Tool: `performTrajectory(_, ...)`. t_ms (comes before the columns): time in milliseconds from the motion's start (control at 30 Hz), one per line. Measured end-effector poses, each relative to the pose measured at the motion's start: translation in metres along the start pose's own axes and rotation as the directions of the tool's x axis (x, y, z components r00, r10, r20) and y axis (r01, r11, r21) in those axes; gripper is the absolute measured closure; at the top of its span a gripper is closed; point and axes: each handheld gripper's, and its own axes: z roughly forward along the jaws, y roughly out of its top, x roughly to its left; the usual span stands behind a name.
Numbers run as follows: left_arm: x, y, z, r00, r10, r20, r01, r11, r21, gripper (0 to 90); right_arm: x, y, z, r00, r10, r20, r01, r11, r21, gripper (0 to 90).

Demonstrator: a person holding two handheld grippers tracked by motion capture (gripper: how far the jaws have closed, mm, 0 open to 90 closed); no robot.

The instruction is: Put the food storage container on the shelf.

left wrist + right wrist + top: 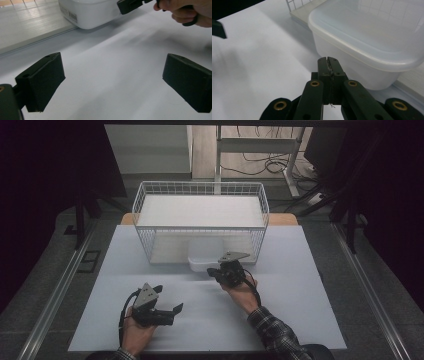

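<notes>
High view. Nearest the camera, the left claw (170, 312) lies low over the near-left part of the bench (300, 310), held in the person's left hand (136, 332); its jaws stand apart, released, and point toward the right. The right claw (216, 271) sits further forward, held in the right hand (243, 292) with a plaid sleeve (274, 332) behind it. Its tip is just beside the white lidded container (204, 255), which rests on the bench against the near wall of the white wire basket (145, 205). The basket stands at the far middle of the bench.

Left gripper view. The two black jaws of the left claw (112, 80) rise at either side with a wide gap of bare white bench (112, 50) between them; nothing is gripped. Beyond, at the top, the container (87, 13) shows a small barcode label on its side wall. The right claw (130, 5) reaches toward it from the right hand (190, 12).

Right gripper view. The jaws of the right claw (328, 62) are clenched together with nothing held between them. The tip is just beside the near wall of the translucent container (362, 62), below the lip of its lid (372, 27); contact cannot be determined. Basket wire (294, 3) is visible at the top.
</notes>
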Motion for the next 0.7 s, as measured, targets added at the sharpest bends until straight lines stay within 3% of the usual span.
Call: performTrajectory(700, 0.005, -0.004, 0.001, 0.9998, -0.017, -0.004, 0.017, 0.9998, 0.012, 3.7, -0.019, 0.018, 0.034, 0.9984, 0.023, 0.051, -0.024, 1.0, 0.011, 89.2)
